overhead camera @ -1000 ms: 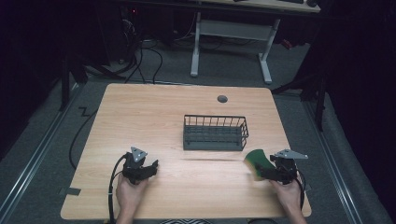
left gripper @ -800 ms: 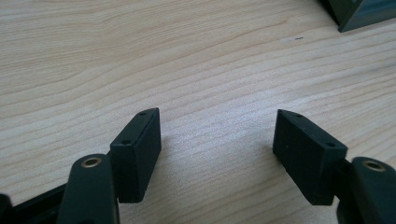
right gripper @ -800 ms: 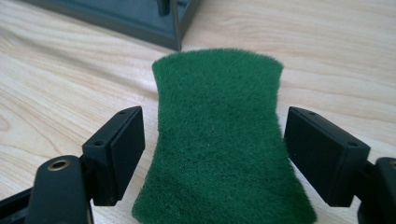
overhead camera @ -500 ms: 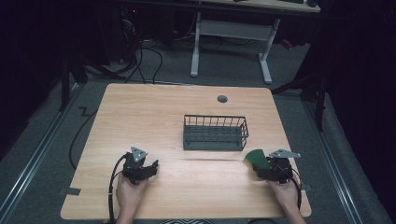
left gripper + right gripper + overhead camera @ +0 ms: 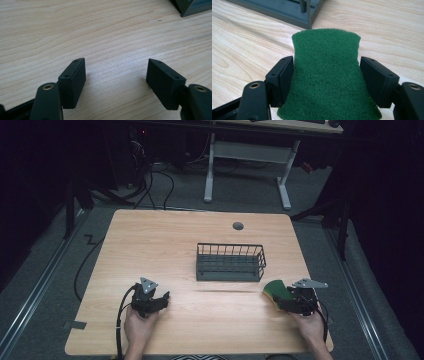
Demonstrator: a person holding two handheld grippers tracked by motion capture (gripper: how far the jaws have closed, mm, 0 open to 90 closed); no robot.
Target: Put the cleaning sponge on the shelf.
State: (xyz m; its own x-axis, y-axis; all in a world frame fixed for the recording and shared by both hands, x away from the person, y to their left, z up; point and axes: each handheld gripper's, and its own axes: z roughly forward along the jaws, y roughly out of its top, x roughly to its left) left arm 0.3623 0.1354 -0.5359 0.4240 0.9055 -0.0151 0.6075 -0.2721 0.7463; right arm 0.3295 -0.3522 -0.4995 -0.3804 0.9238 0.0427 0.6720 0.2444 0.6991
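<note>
Between right gripper [image 5: 326, 75] jaws: green scouring sponge [image 5: 327, 75], pinched at waist, jaws just closing; left gripper [image 5: 116, 80] agape.

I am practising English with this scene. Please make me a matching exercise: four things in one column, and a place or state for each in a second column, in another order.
1. sponge
2. wire basket
3. left gripper
4. round grommet

a. open, over bare wood
b. near the table's far edge
c. pinched between the right gripper's jaws
d. mid-table

Pairs: 1-c, 2-d, 3-a, 4-b

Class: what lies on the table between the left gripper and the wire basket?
Nothing: in the high view, bare wood separates the left gripper from the wire basket.
</note>
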